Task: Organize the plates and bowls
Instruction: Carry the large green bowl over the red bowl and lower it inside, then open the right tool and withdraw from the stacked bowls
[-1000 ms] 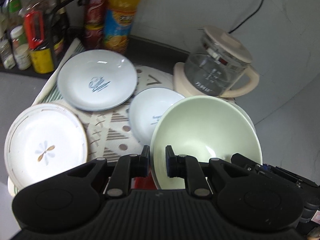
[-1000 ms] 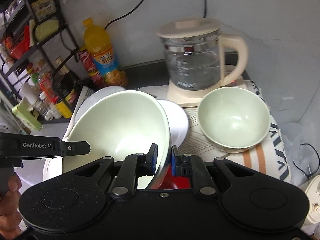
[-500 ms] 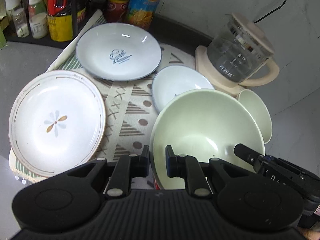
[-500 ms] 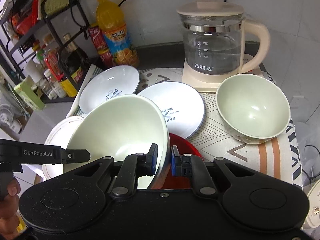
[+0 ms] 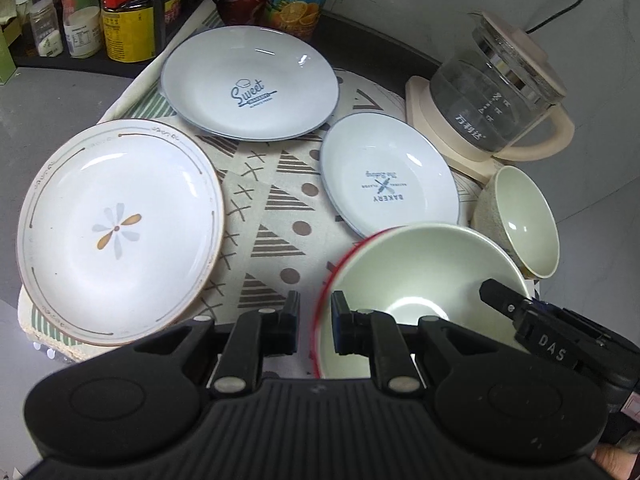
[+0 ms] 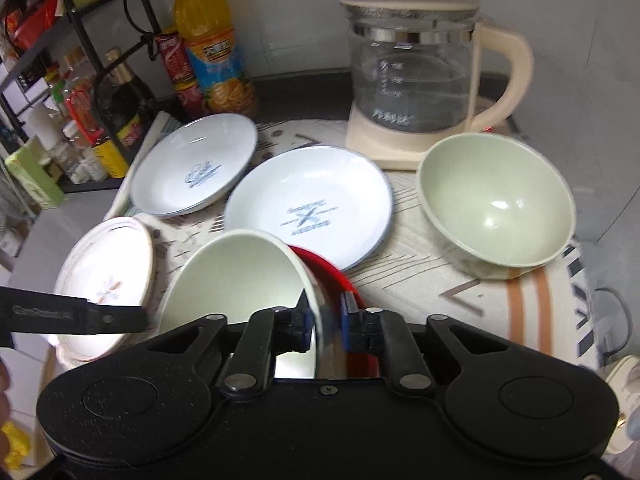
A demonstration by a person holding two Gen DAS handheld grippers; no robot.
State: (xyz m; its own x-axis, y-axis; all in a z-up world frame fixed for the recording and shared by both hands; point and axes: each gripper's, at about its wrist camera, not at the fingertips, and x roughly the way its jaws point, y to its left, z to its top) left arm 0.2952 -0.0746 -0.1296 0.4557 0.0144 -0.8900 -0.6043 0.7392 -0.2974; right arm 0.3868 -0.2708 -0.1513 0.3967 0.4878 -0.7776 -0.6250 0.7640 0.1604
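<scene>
**Both grippers clamped on the green bowl**

Two grippers, one bowl. The left gripper (image 5: 313,322) has its jaws nearly closed, pinching the near-left rim of the big green bowl (image 5: 424,280); one finger sits inside the bowl and the other outside. The right gripper (image 6: 325,320) pinches the opposite rim the same way, with blue pads either side of the wall. From the left camera its black arm reaches in over the bowl's right edge.

The bowl sits tilted over a red plate (image 6: 340,276), whose red edge peeks out along the bowl's side. Whether bowl and plate touch, I can't tell.

Around it on the patterned cloth (image 5: 276,216): the flower plate (image 5: 120,232) lies to the left and hangs over the cloth's edge. The "Sweet" plate (image 5: 250,84) lies at the back. The "Bakery" plate (image 5: 388,184) lies in the middle, just behind the held bowl. A second green bowl (image 6: 496,208) stands upright to the right, just in front of the glass kettle (image 6: 416,76) on its cream base.

At the back of the counter (image 5: 60,96) are an orange juice bottle (image 6: 212,44) and a rack of jars and sauce bottles (image 5: 100,20).
</scene>
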